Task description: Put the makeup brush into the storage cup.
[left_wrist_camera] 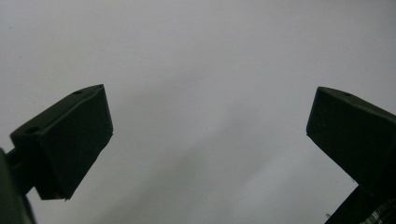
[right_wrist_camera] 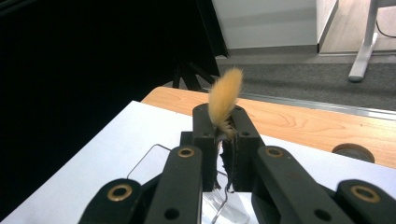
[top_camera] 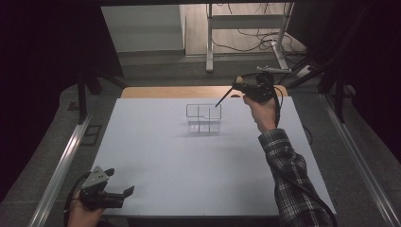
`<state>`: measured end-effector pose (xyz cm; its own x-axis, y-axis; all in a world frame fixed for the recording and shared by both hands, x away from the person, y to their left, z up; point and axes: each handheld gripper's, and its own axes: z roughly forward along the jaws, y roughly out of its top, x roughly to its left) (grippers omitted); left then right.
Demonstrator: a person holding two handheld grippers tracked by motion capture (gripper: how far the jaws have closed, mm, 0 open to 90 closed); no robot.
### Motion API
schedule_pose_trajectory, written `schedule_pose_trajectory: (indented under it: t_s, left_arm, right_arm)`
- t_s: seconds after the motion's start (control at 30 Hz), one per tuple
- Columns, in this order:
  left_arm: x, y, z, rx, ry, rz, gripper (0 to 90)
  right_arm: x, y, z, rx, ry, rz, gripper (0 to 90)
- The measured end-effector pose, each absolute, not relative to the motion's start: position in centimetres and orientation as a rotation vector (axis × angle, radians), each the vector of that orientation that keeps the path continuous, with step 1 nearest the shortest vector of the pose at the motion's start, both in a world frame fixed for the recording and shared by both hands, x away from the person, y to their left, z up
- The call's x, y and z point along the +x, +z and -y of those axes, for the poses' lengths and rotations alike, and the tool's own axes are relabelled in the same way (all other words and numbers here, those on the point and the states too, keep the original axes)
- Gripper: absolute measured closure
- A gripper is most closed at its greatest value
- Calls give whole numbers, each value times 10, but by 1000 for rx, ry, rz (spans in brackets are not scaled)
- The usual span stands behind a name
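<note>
The right gripper [top_camera: 243, 85] pinches a brush [right_wrist_camera: 225, 100] above the clear holder [top_camera: 204, 118]; a tilted handle could miss its compartment. The left gripper [top_camera: 116, 189] rests with its jaws spread.

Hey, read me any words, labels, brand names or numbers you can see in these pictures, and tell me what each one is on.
None can be read. The brush clamped in the right gripper, the clear organizer, the white table top and the open left gripper carry no print, label or number that shows.
</note>
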<state>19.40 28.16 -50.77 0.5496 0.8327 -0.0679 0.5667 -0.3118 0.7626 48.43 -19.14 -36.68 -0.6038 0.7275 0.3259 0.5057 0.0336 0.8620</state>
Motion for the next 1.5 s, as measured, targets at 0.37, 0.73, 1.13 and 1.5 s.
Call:
schedule_pose_trajectory:
  t_s: [0.37, 0.73, 1.13, 1.5]
  left_arm:
    - [194, -508, -281, 2016, 442, -1125, 11]
    - [194, -507, -282, 2011, 444, -1123, 11]
    - [194, -508, -282, 2003, 439, -1125, 11]
    - [195, -508, -282, 2005, 438, -1124, 11]
  right_arm:
    - [486, -376, 185, 1269, 1575, -2119, 845]
    - [488, -389, 177, 1260, 1547, -2144, 845]
    - [490, -405, 169, 1257, 1510, -2173, 845]
    - [492, -423, 162, 1264, 1470, -2207, 845]
